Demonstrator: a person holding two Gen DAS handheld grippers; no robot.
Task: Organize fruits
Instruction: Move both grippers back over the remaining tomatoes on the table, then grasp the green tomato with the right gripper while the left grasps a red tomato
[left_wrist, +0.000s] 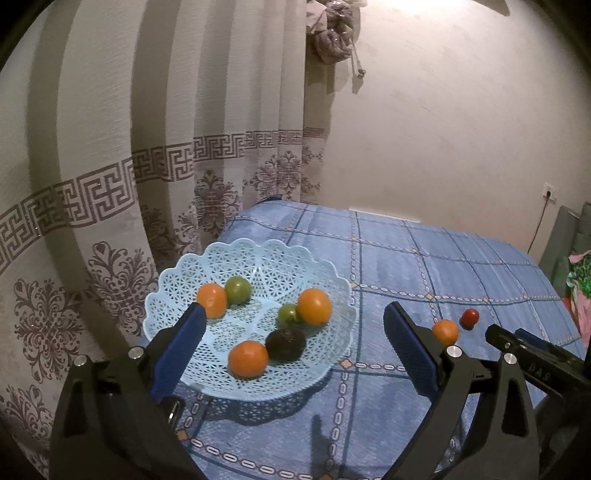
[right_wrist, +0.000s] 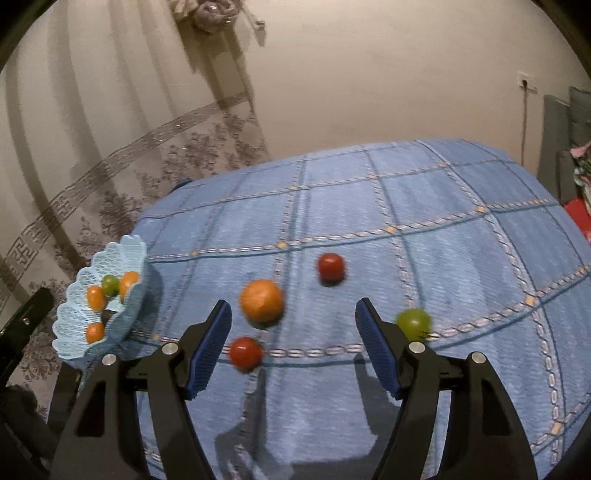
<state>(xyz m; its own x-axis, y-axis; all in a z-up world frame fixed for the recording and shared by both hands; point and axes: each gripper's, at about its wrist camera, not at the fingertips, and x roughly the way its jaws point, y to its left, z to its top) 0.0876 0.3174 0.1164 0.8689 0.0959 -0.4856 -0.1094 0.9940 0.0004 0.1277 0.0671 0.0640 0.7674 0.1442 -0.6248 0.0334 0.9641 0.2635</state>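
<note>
Four loose fruits are lying on the blue checked cloth covering the desk (right_wrist: 424, 192): an orange (right_wrist: 262, 300) in the middle, a red tomato (right_wrist: 331, 266) farther right, another red tomato (right_wrist: 246, 352) nearer, and a green fruit (right_wrist: 413, 322) just beside the right claw (right_wrist: 293, 314), which is gaping wide and empty. The left claw (left_wrist: 295, 314) is also hanging wide, holding nothing, over the pale blue lattice basket (left_wrist: 173, 280) at the left edge. It is holding three oranges (left_wrist: 314, 306), two green fruits (left_wrist: 238, 290) and a dark fruit (left_wrist: 286, 344). A patterned curtain (left_wrist: 110, 166) is hanging behind.
</note>
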